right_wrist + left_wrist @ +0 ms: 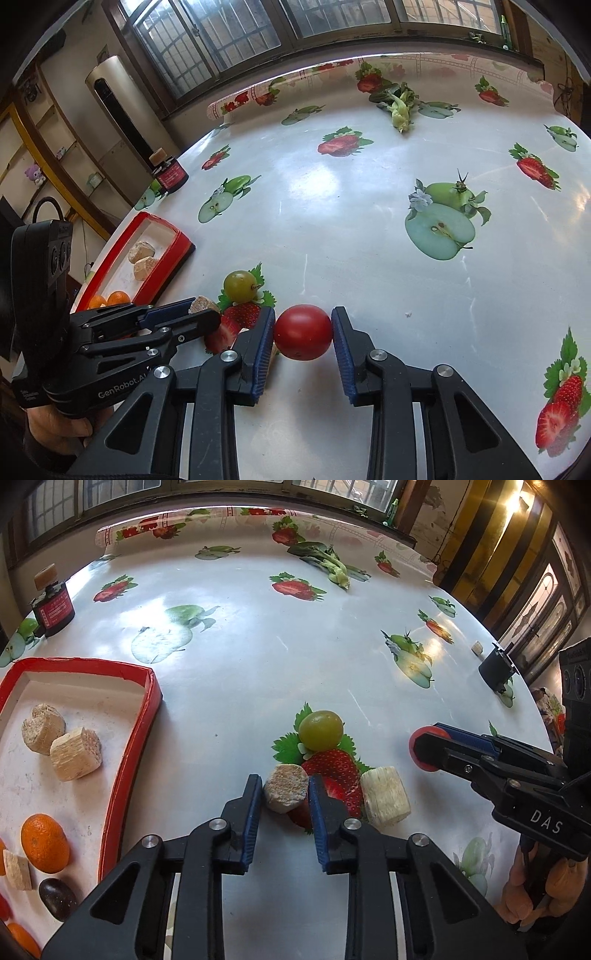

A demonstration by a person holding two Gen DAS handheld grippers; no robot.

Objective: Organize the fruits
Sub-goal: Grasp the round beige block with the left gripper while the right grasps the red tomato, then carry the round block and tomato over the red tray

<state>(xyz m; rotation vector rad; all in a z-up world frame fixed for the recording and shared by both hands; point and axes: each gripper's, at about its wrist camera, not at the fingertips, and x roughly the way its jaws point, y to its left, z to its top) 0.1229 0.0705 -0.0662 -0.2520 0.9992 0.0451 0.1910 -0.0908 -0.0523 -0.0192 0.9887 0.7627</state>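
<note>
Blue-padded jaws of the left gripper [286,794] are clamped on one pale cane chunk [285,788]; a second chunk [384,797] lies just beside it at three o'clock. One red tomato [303,331] is pinched by the right gripper [303,334]. One green grape [320,729] sits at twelve o'clock. The red tray [133,746] at nine o'clock is cut off by the frame; two chunks, two oranges and one dark fruit are counted there.
</note>
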